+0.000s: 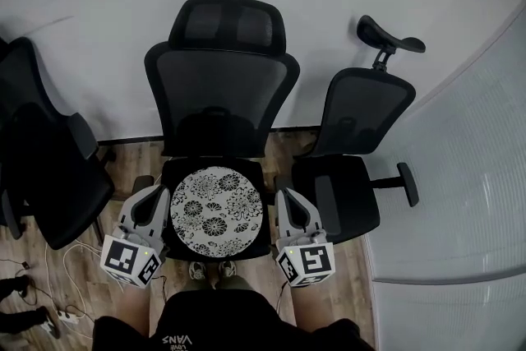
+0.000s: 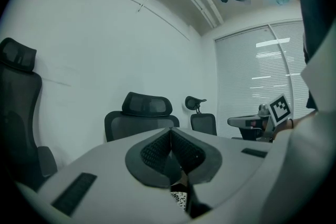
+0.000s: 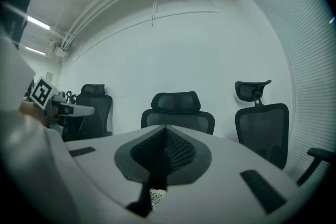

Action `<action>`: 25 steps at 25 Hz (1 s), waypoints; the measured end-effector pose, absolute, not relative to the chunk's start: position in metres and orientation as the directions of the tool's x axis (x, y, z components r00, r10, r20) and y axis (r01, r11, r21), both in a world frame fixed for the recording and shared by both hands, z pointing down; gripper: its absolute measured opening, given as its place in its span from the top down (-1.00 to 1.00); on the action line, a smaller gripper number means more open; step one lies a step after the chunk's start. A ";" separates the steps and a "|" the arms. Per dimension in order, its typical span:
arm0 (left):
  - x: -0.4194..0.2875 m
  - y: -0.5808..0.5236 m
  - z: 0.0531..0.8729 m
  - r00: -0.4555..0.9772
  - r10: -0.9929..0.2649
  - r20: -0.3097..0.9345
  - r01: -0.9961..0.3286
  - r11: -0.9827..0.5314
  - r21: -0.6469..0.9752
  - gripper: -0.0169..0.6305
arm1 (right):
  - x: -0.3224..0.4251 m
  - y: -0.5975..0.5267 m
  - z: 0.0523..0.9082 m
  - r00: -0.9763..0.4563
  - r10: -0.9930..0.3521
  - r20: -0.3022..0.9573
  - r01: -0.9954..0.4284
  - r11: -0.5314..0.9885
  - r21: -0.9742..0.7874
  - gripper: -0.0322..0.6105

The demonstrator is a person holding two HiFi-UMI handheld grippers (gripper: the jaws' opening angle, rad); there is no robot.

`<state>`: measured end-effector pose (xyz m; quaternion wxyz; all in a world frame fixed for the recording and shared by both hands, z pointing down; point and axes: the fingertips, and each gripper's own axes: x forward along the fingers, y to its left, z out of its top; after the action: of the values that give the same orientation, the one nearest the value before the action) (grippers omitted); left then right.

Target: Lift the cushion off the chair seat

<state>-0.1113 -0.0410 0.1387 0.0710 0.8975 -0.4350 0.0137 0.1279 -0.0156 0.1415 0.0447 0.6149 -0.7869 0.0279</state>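
A round cushion with a black-and-white flower print lies flat on the seat of the middle black mesh chair. My left gripper hovers at the cushion's left edge and my right gripper at its right edge, both beside the seat and pointing toward the chair back. Both are shut with nothing between the pads. In the left gripper view the closed left gripper hides all but a sliver of the cushion. The right gripper view shows the same: closed right gripper, a scrap of cushion below.
A second black chair with a headrest stands close on the right, its armrest sticking out. Another black chair stands at the left. Cables lie on the wooden floor. A white wall is behind, window blinds at right.
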 end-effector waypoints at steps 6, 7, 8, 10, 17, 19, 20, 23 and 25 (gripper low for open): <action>-0.104 -0.051 0.153 0.609 -0.785 0.114 -0.792 -0.597 0.126 0.91 | 0.135 -0.029 0.158 -0.252 -0.958 0.137 -0.967 0.254 -0.004 0.85; -0.104 -0.052 0.155 0.607 -0.785 0.118 -0.794 -0.595 0.128 0.91 | 0.135 -0.031 0.161 -0.254 -0.957 0.142 -0.967 0.255 -0.006 0.85; -0.104 -0.053 0.158 0.605 -0.786 0.123 -0.795 -0.592 0.130 0.91 | 0.135 -0.032 0.164 -0.255 -0.956 0.147 -0.967 0.256 -0.008 0.85; -0.105 -0.055 0.164 0.602 -0.787 0.135 -0.798 -0.587 0.136 0.91 | 0.134 -0.034 0.171 -0.256 -0.953 0.161 -0.966 0.258 -0.009 0.85; -0.103 -0.058 0.182 0.599 -0.782 0.171 -0.800 -0.581 0.148 0.91 | 0.137 -0.038 0.190 -0.255 -0.947 0.195 -0.966 0.257 -0.013 0.85; -0.102 -0.057 0.188 0.600 -0.780 0.181 -0.800 -0.580 0.152 0.91 | 0.137 -0.038 0.195 -0.255 -0.946 0.202 -0.966 0.256 -0.017 0.85; -0.102 -0.057 0.191 0.600 -0.779 0.186 -0.800 -0.579 0.154 0.91 | 0.137 -0.038 0.198 -0.255 -0.945 0.206 -0.966 0.257 -0.019 0.85; -0.101 -0.057 0.199 0.597 -0.777 0.200 -0.802 -0.576 0.160 0.91 | 0.137 -0.038 0.206 -0.258 -0.941 0.218 -0.966 0.259 -0.025 0.85; -0.099 -0.057 0.204 0.597 -0.776 0.206 -0.802 -0.574 0.163 0.91 | 0.137 -0.039 0.210 -0.262 -0.938 0.225 -0.964 0.263 -0.027 0.85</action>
<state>-0.0991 -0.0571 0.2042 0.1201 0.8854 -0.4456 0.0557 0.1373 -0.0392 0.2103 0.0816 0.6018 -0.7905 0.0795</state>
